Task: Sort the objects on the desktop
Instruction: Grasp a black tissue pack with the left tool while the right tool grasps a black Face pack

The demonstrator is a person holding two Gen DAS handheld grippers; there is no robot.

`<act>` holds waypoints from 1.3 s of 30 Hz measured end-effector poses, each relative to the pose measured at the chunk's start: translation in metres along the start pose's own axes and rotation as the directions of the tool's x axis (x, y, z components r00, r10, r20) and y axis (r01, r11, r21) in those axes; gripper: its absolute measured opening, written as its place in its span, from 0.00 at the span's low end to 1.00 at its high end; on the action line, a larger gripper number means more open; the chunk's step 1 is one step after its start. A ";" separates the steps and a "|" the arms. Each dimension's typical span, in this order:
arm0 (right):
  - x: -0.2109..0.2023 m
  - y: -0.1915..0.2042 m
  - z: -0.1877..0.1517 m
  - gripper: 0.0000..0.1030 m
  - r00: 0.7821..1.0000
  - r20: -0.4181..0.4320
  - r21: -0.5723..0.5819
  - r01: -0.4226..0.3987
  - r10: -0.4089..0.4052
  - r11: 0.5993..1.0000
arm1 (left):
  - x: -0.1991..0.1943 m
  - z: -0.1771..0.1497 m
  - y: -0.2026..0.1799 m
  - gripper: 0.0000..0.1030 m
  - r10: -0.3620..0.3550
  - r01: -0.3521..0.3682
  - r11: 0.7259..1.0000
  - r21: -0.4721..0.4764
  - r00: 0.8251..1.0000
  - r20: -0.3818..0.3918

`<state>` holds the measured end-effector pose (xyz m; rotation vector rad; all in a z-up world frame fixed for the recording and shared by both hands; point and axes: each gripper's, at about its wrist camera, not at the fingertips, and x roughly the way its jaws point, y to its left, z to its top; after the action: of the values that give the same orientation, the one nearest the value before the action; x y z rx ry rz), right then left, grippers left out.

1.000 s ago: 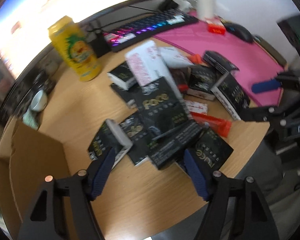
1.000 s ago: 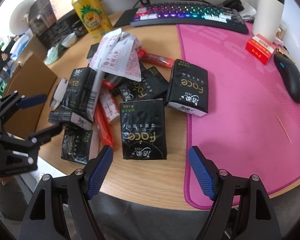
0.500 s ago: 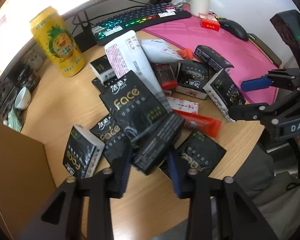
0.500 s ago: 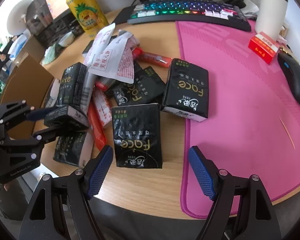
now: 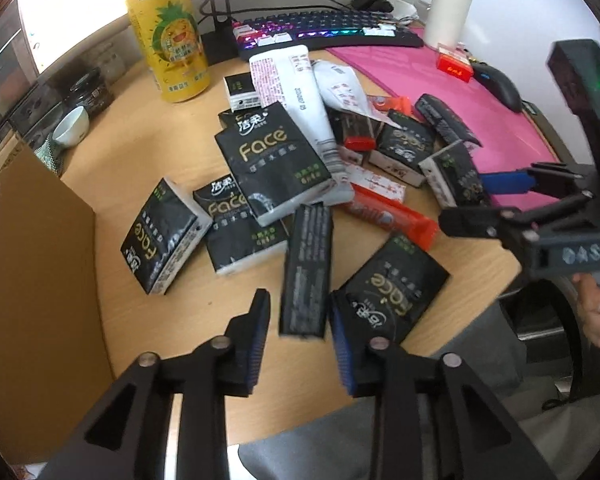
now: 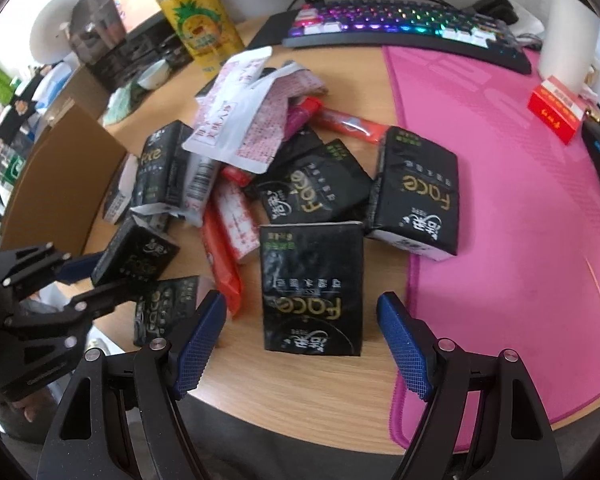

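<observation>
A pile of black "Face" tissue packs, white sachets (image 5: 300, 96) and red-orange wrappers (image 5: 392, 216) lies on the wooden desk. My left gripper (image 5: 300, 332) is shut on one black tissue pack (image 5: 306, 268), held edge-on above the desk. It also shows in the right wrist view (image 6: 134, 256) at the left. My right gripper (image 6: 300, 340) is open and empty, its fingers on either side of a black tissue pack (image 6: 312, 292) lying flat. Another pack (image 6: 416, 196) lies on the pink mat's edge.
An open cardboard box (image 5: 36, 264) stands at the left. A yellow pineapple can (image 5: 168, 32), a lit keyboard (image 5: 324, 32), a white tumbler (image 5: 450, 8), a red box (image 5: 454, 64) and a black mouse (image 5: 500, 88) are at the back. A pink mat (image 6: 500, 200) covers the right.
My left gripper closed on a black tissue pack and lifted it off the pile toward me. My right gripper moved closer over the flat pack and stayed open.
</observation>
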<state>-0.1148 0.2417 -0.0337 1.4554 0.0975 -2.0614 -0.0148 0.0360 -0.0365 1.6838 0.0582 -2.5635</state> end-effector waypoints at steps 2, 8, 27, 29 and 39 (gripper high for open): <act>0.001 0.000 0.001 0.76 1.000 0.000 0.001 -0.006 0.006 1.000 | 0.003 0.006 0.003 0.32 -0.010 0.010 1.000 -0.009 1.000 0.005; 0.005 0.003 0.002 0.46 1.000 -0.009 -0.024 0.023 -0.023 0.999 | 0.009 0.015 -0.001 0.20 -0.002 0.002 1.000 -0.004 1.000 0.004; -0.029 -0.045 -0.008 0.48 0.999 -0.031 0.066 0.018 -0.016 0.998 | -0.004 -0.016 0.004 0.21 0.040 -0.041 0.995 -0.093 0.999 -0.013; -0.035 -0.047 -0.007 0.48 1.000 -0.014 0.065 0.017 -0.016 0.998 | -0.004 -0.015 0.005 0.21 0.044 -0.045 0.995 -0.093 0.999 -0.011; -0.035 -0.050 -0.014 0.48 0.999 -0.034 0.067 0.013 -0.010 0.998 | -0.006 -0.013 0.010 0.22 0.041 -0.042 0.994 -0.105 0.999 -0.003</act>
<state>-0.1215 0.3026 -0.0218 1.5344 0.0504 -2.0677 0.0002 0.0268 -0.0359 1.6316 0.1533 -2.4832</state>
